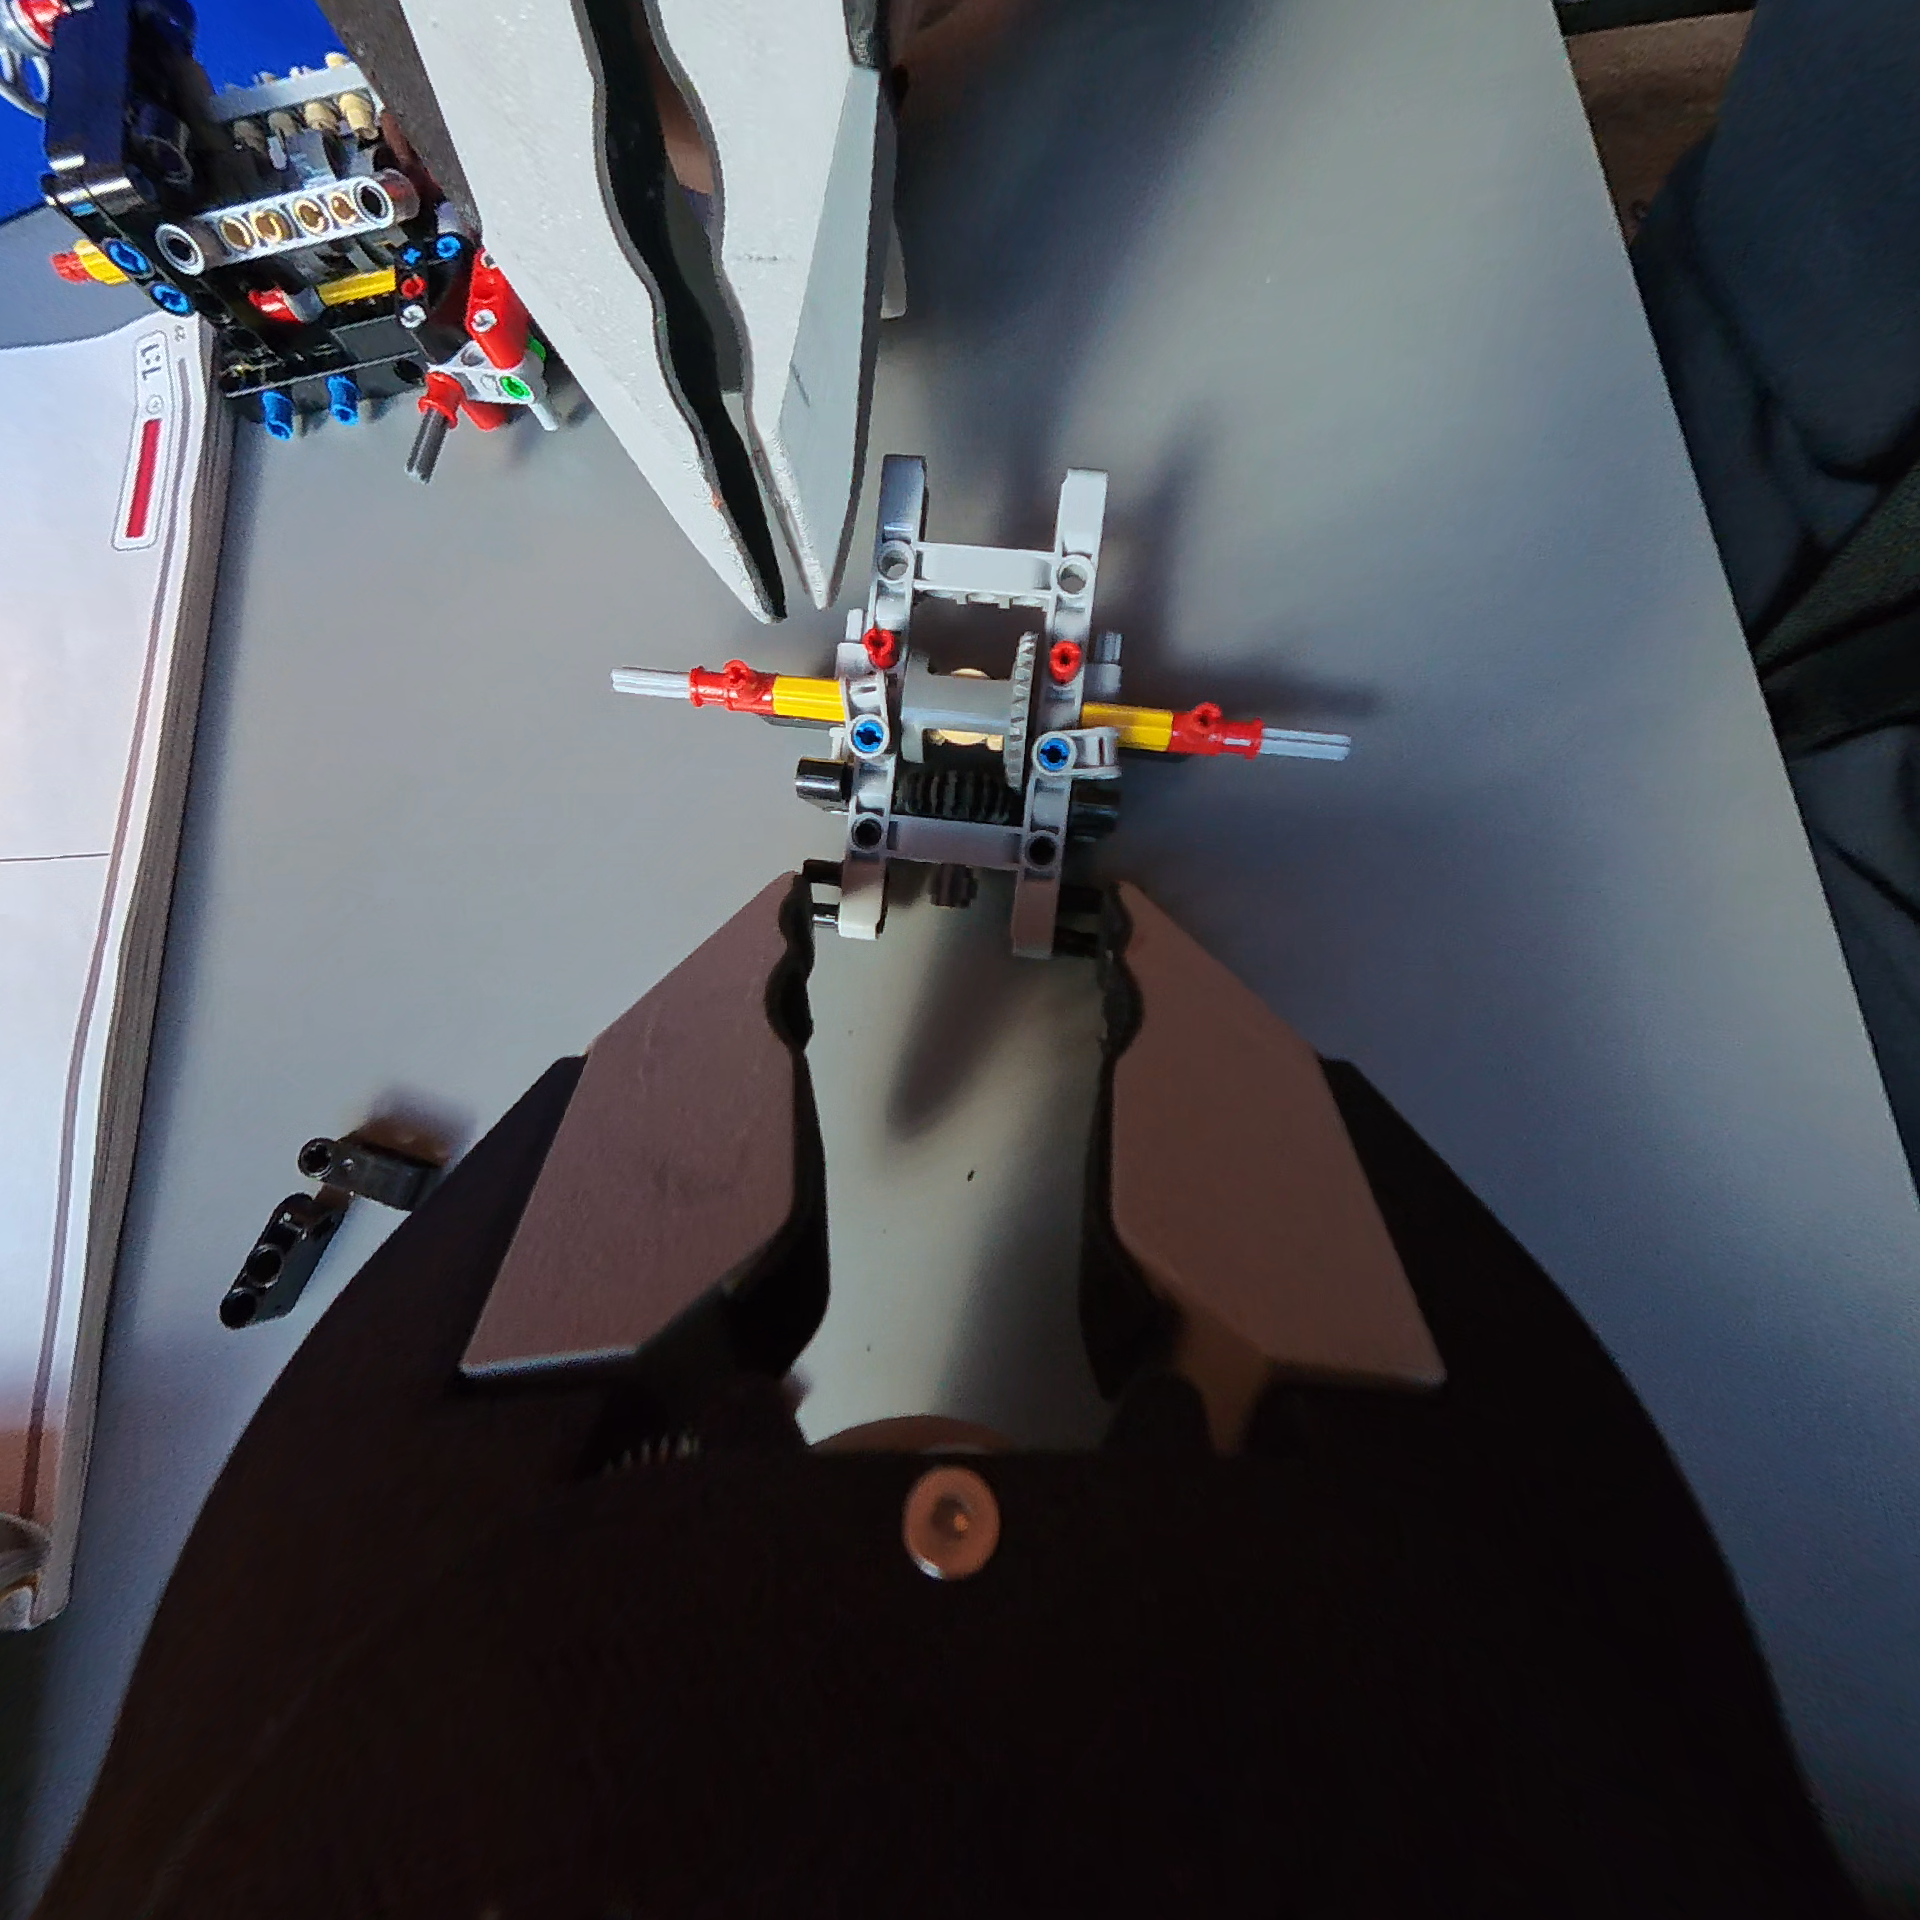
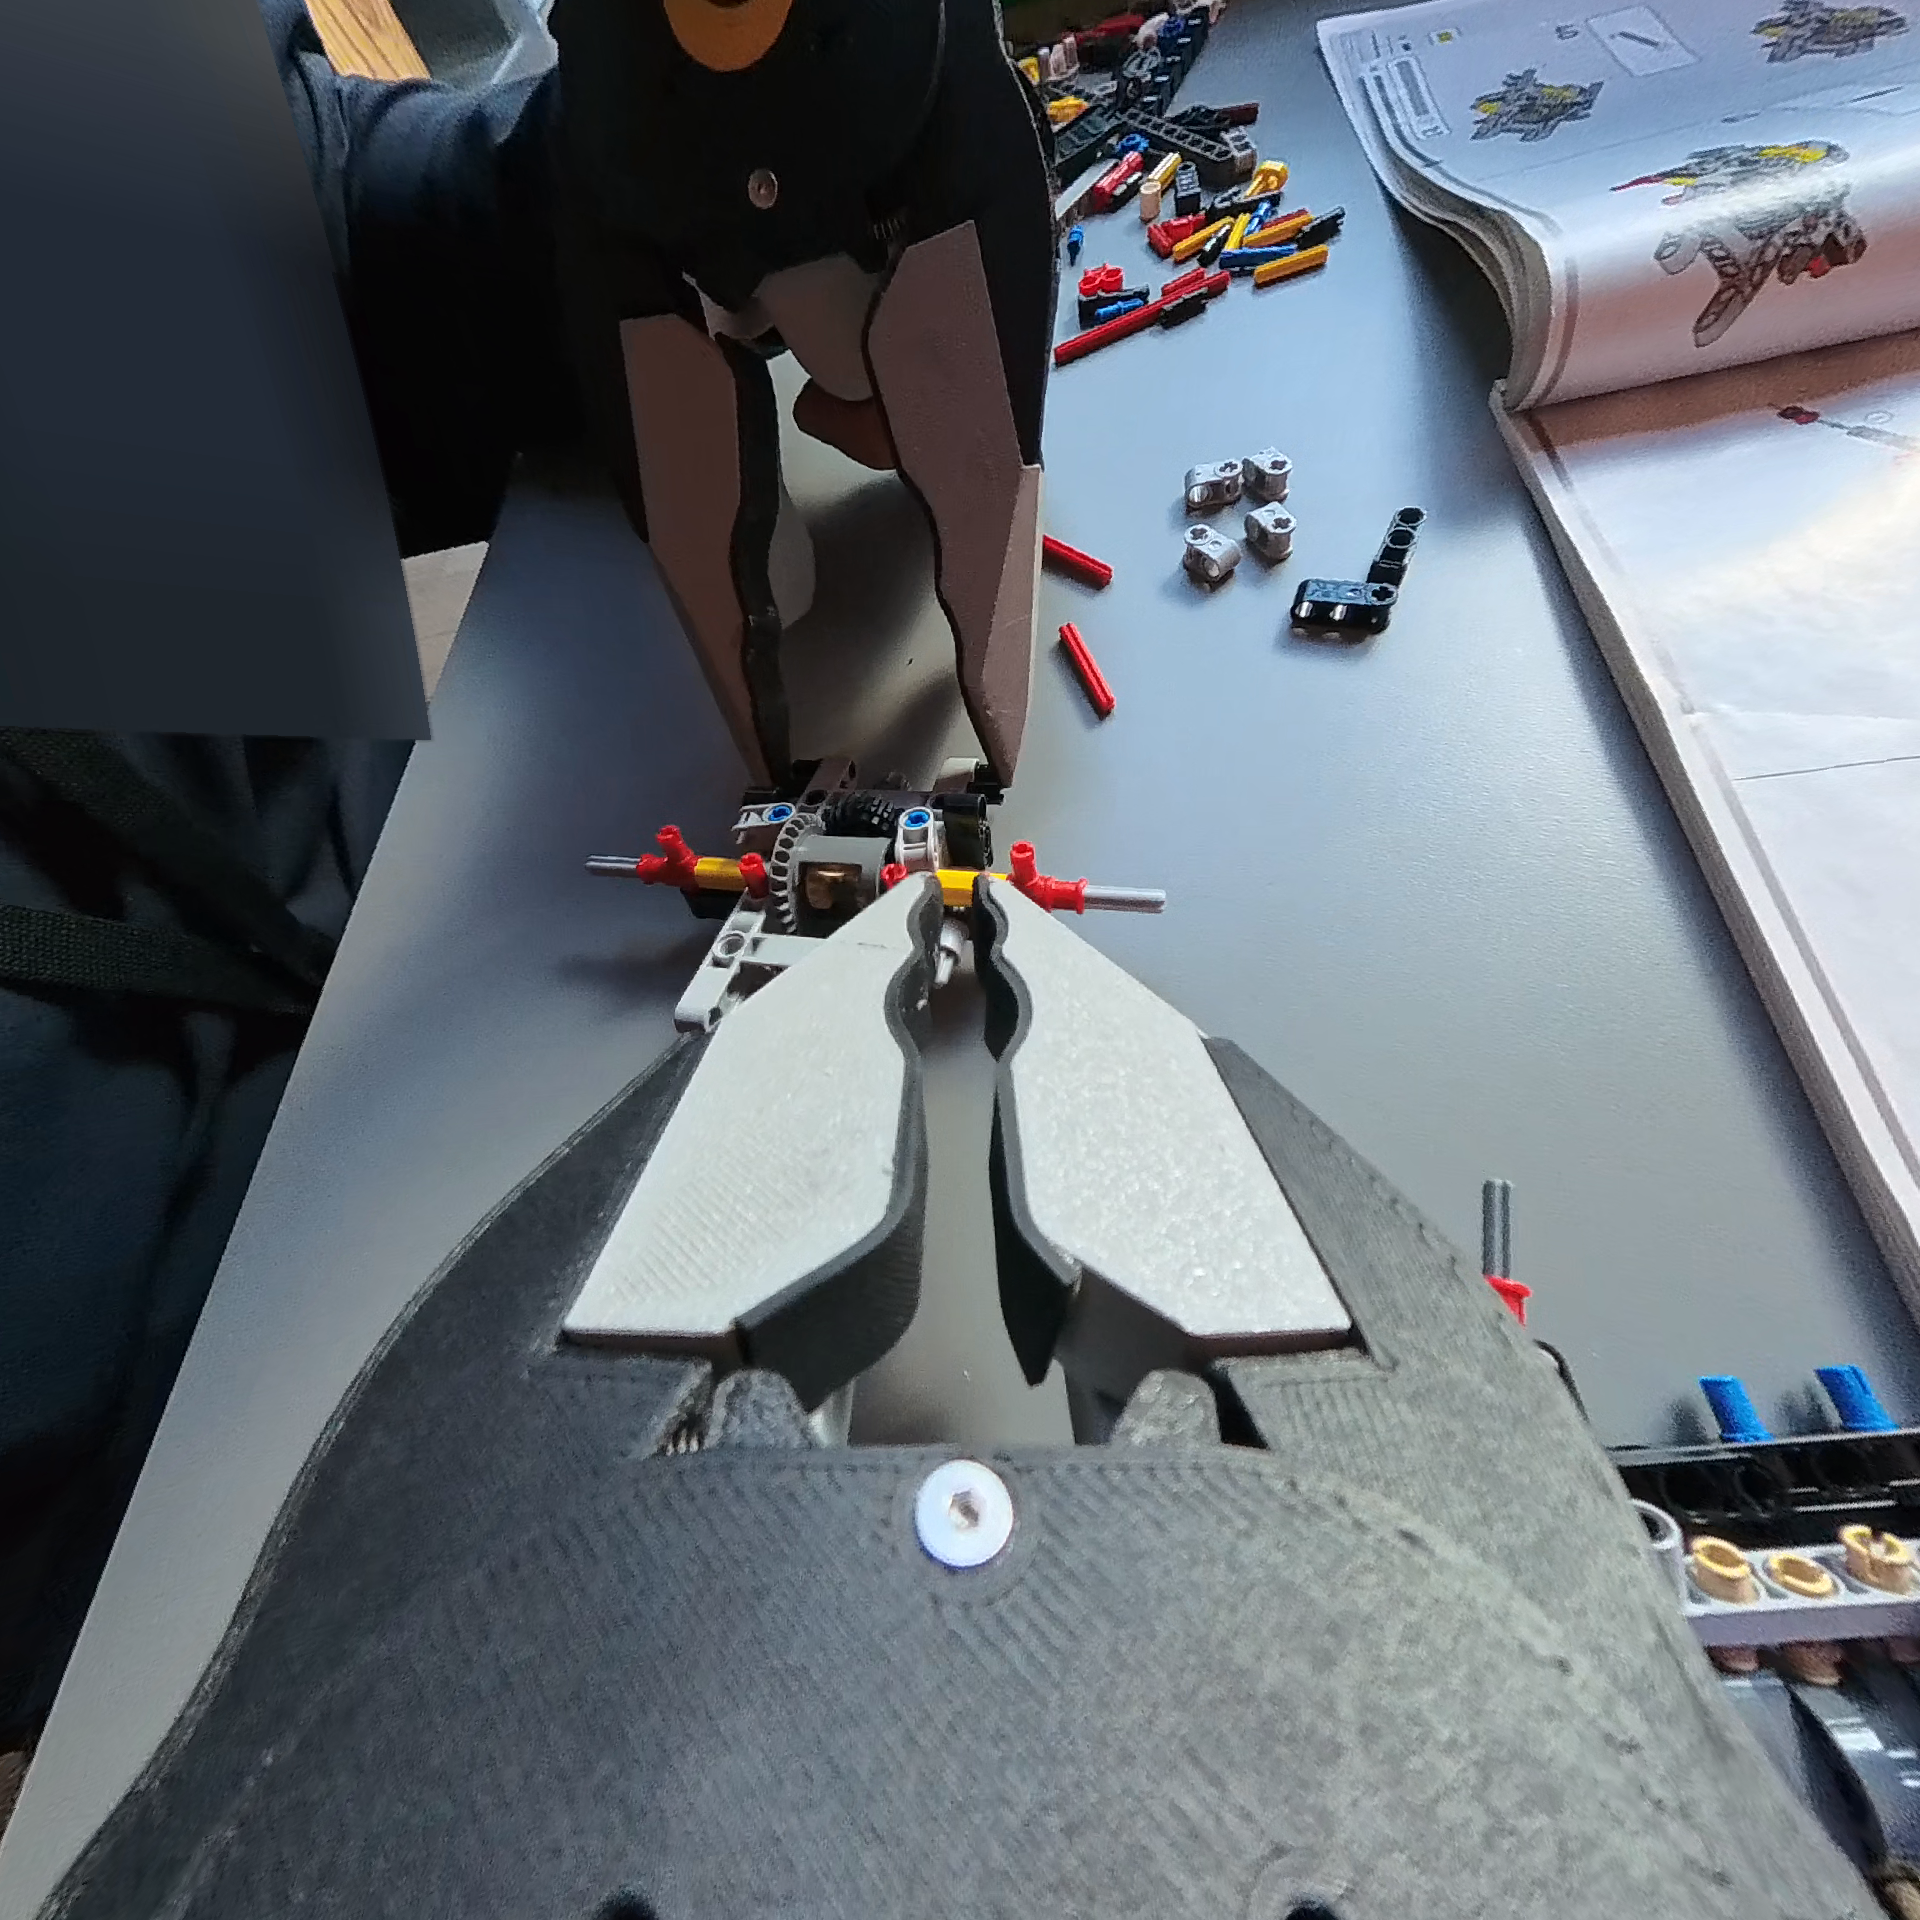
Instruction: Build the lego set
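My left gripper (image 1: 951, 914) clamps the grey gear frame (image 1: 971, 707) by its near end, its axle crosswise, while my right gripper (image 2: 961, 914) pinches a small grey pin.

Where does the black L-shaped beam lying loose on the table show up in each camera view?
Left wrist view: black L-shaped beam at lower left, beside the booklet.
Right wrist view: upper right, near four grey connectors.
Shared landmark: the grey gear assembly on the table.
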